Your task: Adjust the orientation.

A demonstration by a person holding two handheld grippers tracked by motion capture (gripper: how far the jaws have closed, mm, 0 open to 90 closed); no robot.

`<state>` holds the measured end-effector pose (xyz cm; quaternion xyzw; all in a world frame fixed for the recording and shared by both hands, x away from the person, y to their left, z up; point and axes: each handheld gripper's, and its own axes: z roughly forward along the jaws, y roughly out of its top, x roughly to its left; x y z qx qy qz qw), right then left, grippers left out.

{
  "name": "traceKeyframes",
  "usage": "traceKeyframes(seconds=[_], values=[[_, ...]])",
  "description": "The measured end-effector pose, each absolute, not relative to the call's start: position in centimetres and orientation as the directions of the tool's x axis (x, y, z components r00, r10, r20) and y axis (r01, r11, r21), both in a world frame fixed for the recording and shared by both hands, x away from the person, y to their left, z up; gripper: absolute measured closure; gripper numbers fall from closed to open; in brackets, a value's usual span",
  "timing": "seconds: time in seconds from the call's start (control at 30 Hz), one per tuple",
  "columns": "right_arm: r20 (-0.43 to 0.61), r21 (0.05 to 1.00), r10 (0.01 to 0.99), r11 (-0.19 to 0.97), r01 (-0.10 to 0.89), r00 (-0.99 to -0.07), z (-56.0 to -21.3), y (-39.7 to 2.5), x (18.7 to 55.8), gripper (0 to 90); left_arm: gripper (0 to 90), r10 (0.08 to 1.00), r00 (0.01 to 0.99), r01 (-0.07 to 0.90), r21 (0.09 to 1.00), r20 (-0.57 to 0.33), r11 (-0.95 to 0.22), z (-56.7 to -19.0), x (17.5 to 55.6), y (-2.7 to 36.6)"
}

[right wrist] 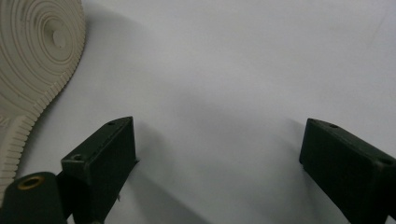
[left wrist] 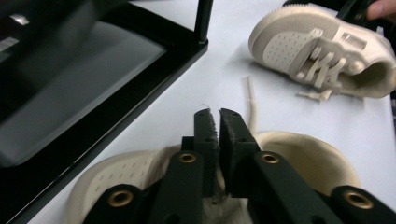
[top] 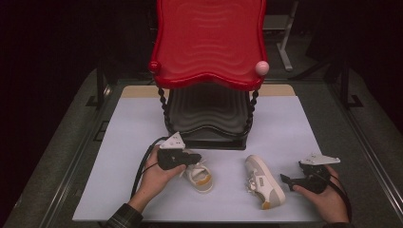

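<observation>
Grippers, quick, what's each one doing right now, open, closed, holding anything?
Left gripper: shut over the near shoe, apparently pinching its lace.
Right gripper: open, holding nothing, above the white table beside the other shoe's sole.

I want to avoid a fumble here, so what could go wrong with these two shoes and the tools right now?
The left tool is closed over the near shoe, seemingly on a thin bit of it; a lift could slip or tip the shoe. Its loose lace might snag. The other shoe lies on its side with its sole toward the open right tool, an awkward side to grab.
</observation>
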<state>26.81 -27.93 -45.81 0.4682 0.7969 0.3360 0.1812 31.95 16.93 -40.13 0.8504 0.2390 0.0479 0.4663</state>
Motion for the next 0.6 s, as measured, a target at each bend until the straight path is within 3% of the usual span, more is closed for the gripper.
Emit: traceKeyframes(seconds=[0.33,0.6], values=[[0.026,0.705,0.868,0.336,0.625,-0.496,-45.8,-27.9,26.8,9.7,69.1,0.414,0.882,0.405,0.813,-0.227,-0.418,-39.1,29.1,17.1],[0.027,0.705,0.868,0.335,0.625,-0.496,-45.8,-27.9,26.8,9.7,61.1,0.396,0.888,0.402,0.811,-0.232,-0.426,-40.2,27.8,16.1]])
